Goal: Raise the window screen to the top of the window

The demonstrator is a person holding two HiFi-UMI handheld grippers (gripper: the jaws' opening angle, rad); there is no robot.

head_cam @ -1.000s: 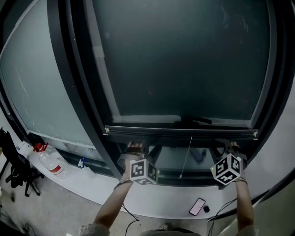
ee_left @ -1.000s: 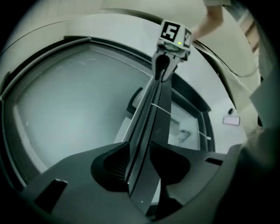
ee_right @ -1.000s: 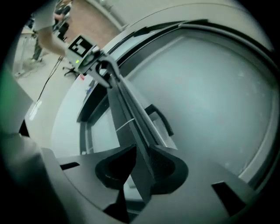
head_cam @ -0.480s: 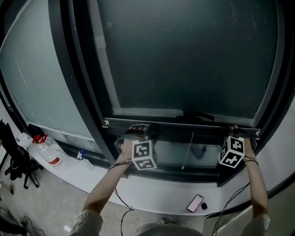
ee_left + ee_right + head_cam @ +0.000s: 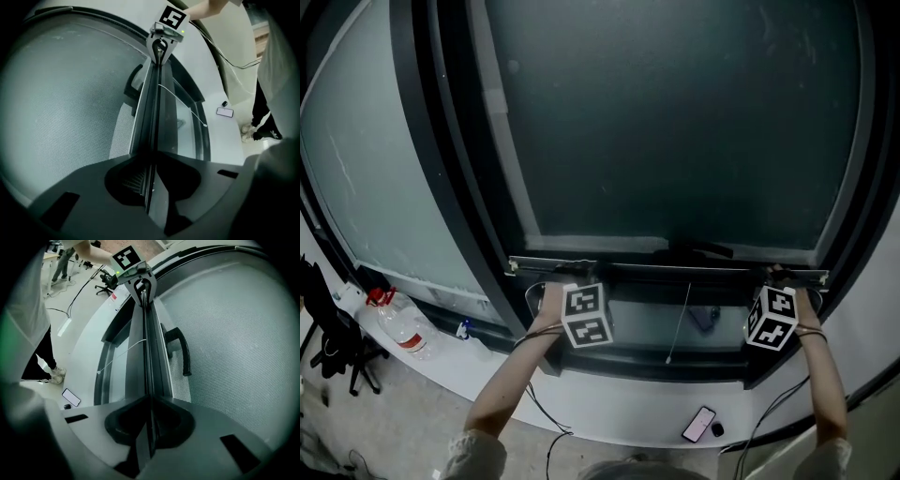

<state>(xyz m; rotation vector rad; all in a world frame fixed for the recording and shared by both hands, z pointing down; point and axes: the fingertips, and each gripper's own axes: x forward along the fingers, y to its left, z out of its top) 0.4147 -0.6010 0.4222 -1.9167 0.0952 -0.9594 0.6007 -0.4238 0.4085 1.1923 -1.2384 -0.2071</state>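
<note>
**Window screen** (image 5: 675,122): dark mesh, covers most of the window opening. Not at top.

**Bottom rail** (image 5: 675,268): the screen's lower edge, sits low and level across the opening. It is just above the lower window frame (image 5: 675,367), w/ a strip of bare glass betw. the two.

**Handle** (image 5: 182,350): black, curved, on the mesh side just above the rail, near mid-span.

**Pull cord** (image 5: 680,319): thin, pale, hangs from the rail's middle down toward the lower frame.

**Left tool** (image 5: 152,161): near the rail's left end, angled fwd and down. Jaws have just been closing and are now clamped on the rail's thin edge. The edge runs straight out betw. them toward the other tool.

**Right tool** (image 5: 150,404): near the rail's right end. Jaws are together on the same edge, rail betw. the pads.

**Forearms** (image 5: 511,384): bare, one behind each tool, coming up from the btm of the head view. Cables trail below them.

**Sill** (image 5: 609,412): white, curved, under the frame.

**Phone** (image 5: 700,424): lies flat on the sill, pale face up, w/ a small dark item just beside it.

**Bottle** (image 5: 398,326): clear plastic, red cap and label, at the foot of the left pane.

**Chair** (image 5: 333,347): black, near the bottle, only partly in view.
</note>
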